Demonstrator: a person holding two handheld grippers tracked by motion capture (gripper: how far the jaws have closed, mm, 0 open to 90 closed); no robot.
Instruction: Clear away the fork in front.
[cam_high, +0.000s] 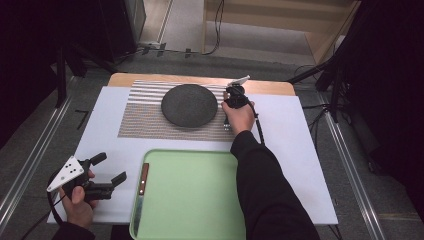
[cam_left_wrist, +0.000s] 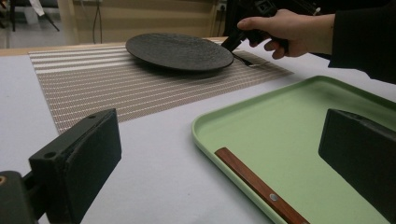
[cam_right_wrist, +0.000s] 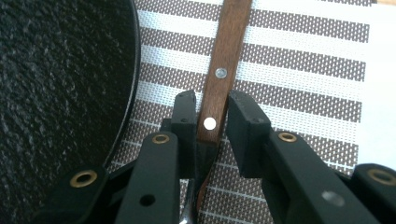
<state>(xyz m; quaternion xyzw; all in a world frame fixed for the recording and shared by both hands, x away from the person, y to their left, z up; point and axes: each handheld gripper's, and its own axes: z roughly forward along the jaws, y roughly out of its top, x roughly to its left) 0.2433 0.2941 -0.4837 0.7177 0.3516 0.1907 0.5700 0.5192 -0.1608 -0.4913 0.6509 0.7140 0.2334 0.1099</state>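
**Table-setting rig: a few ways this could go sideways**

Going left to right across the table in the high view.

Far left, the left gripper sits low over the white table, jaws spread wide and holding nothing. It's parked just beside the green tray. The knife with the wooden handle lies along the tray's left edge, blade pointing back toward the person. If that gripper swings in from this angle, I reckon it could clip the tray's raised rim and shove the whole tray rather than get under the handle, since the knife lies flat and hard against the rim.

Middle: the dark plate sits on the striped placemat.

Right: the right gripper has its jaws either side of a second wooden handle lying on the mat just beside the plate's rim. Looks like cutlery, can't tell which kind. The left jaw seems to touch the wood, the right one shows a sliver of gap, so I'd call it slack or barely pinching, not a firm clamp.

Risks here, as I see it: a lift with that loose hold lets the handle pivot and drop. And the plate edge is close, so a sideways nudge could knock the plate or drag the mat.
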